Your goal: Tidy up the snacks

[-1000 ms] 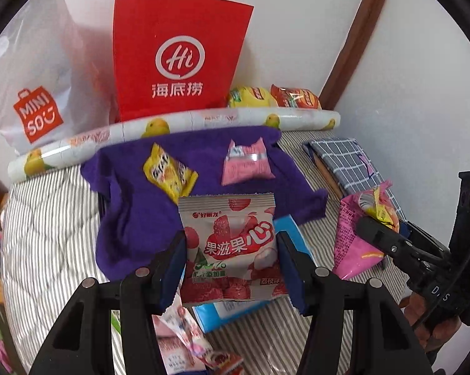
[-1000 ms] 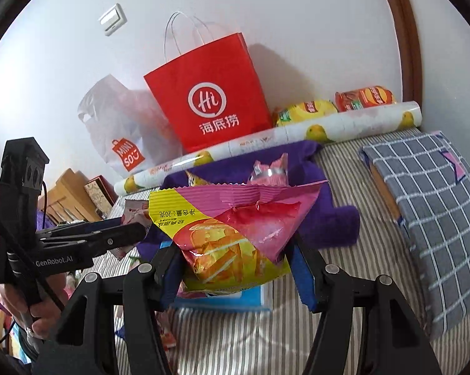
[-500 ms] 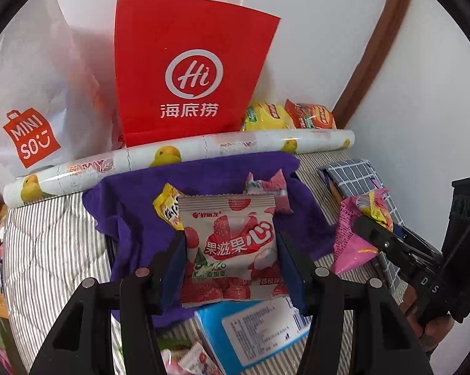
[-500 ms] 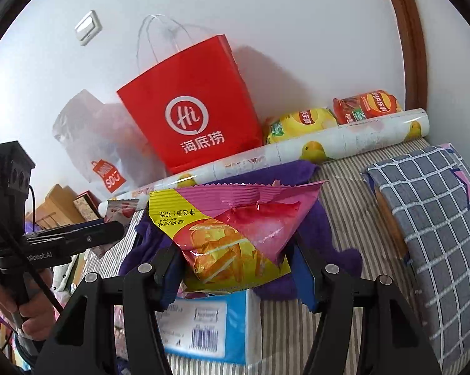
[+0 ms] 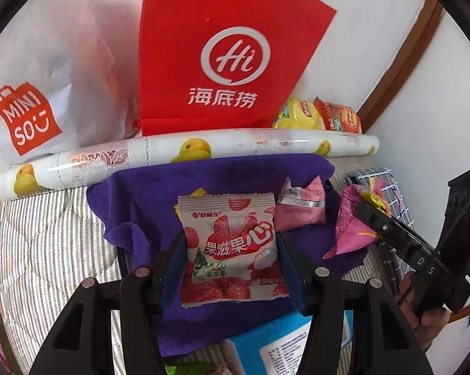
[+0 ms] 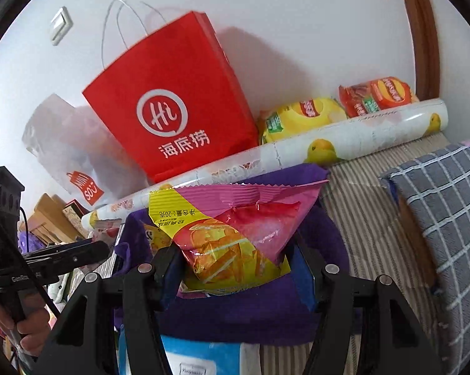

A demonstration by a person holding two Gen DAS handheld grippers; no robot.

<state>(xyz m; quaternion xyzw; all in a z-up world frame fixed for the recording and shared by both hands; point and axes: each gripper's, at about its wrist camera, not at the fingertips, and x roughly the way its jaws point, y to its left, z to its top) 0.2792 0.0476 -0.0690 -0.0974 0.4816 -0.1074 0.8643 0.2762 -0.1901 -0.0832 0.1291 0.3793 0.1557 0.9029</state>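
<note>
My left gripper (image 5: pixel 230 262) is shut on a white and red lychee gummy packet (image 5: pixel 230 247) and holds it above a purple cloth (image 5: pixel 203 181). On the cloth lie a small pink snack packet (image 5: pixel 300 209) and a yellow packet (image 5: pixel 197 193), mostly hidden behind the gummy packet. My right gripper (image 6: pixel 235 268) is shut on a pink and yellow chip bag (image 6: pixel 235 234), held over the same purple cloth (image 6: pixel 310 175). The right gripper with its bag also shows at the right of the left wrist view (image 5: pixel 356 218).
A red paper bag (image 5: pixel 228 59) and a white Miniso bag (image 5: pixel 44 93) stand against the wall behind a rolled fruit-print sheet (image 5: pixel 188 153). Yellow (image 6: pixel 297 118) and red (image 6: pixel 378 93) chip bags lie behind the roll. A blue box (image 5: pixel 291 343) lies near, a checked cushion (image 6: pixel 444 206) right.
Both grippers have moved forward over the purple cloth toward the wall, each still holding its packet. The red bag looms larger and the blue box has slipped lower in view.
</note>
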